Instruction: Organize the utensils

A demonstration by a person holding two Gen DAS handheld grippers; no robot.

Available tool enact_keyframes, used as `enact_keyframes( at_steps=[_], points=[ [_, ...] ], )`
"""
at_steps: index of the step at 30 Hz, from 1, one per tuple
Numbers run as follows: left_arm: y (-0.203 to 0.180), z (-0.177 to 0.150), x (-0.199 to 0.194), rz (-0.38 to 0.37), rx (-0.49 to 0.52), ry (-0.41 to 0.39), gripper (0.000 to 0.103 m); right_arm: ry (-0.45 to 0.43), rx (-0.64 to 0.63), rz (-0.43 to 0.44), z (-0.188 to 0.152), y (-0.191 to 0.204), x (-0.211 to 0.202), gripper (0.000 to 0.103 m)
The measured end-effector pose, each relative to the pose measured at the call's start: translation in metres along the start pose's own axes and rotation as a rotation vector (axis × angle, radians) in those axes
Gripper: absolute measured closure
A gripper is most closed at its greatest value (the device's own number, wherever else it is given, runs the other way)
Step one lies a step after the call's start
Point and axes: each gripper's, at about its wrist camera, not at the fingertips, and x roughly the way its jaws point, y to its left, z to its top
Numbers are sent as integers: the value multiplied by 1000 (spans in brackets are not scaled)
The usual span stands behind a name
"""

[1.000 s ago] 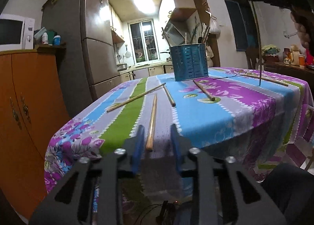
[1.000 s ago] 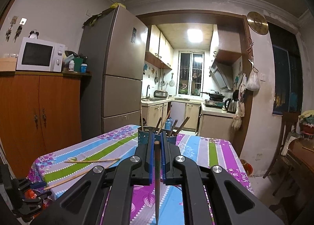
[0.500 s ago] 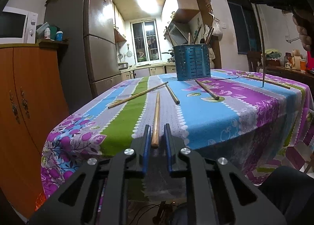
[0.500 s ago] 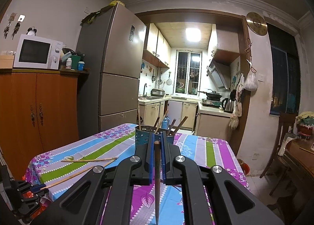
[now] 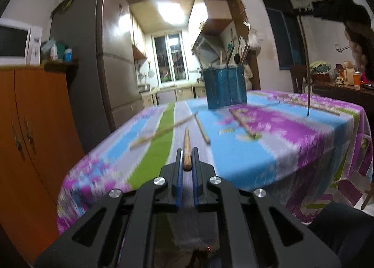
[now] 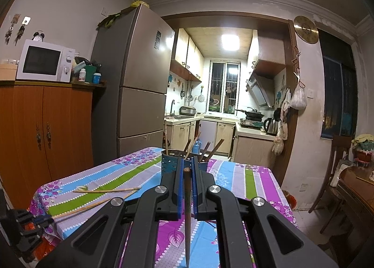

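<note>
My left gripper (image 5: 186, 152) is at the near edge of the table, its jaws closing tight on the near end of a light wooden chopstick (image 5: 186, 139), which points away over the cloth. A blue utensil holder (image 5: 225, 88) with several sticks in it stands farther back. Three more chopsticks (image 5: 163, 130) (image 5: 202, 129) (image 5: 243, 121) lie loose before it. My right gripper (image 6: 186, 166) is shut on a dark chopstick (image 6: 187, 216) that hangs tip down above the cloth, with the holder (image 6: 170, 162) just behind the fingers. The left gripper (image 6: 35, 221) shows at the lower left there.
The table (image 5: 257, 151) wears a striped floral cloth. An orange cabinet (image 6: 46, 132) with a microwave (image 6: 44, 61) and a tall fridge (image 6: 135, 85) stand to the left. A dark side table (image 6: 350, 188) and a chair (image 6: 336, 151) are at the right.
The left jaws have closed from open onto the light chopstick, and the gripper has risen a little with its near end. The right gripper and its dark chopstick have not moved.
</note>
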Motion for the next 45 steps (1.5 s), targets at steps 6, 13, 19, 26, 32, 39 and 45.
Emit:
enact_keyframes(
  at_steps=[6,13,19,26,32,39,45],
  points=[
    [2,50,1,-10,24,-109,98,-25,11,-4,4,-5,-8,95],
    [-4,99,20,-1,60,-212,98,-45,13,-9,11,-12,-12,95],
    [-9,130,41,-1,89,-262,98,-60,12,-11,16,-17,-12,95],
    [-9,158,57,-33,62,-261,98,-70,30,-5,24,-29,-12,95],
    [-6,197,69,-63,53,-233,98,-62,70,24,40,-43,1,95],
    [-2,255,79,-127,18,-235,98,-55,92,48,72,-56,23,95],
    [6,302,101,-179,-46,-218,98,-83,99,63,114,-65,39,95]
  ],
)
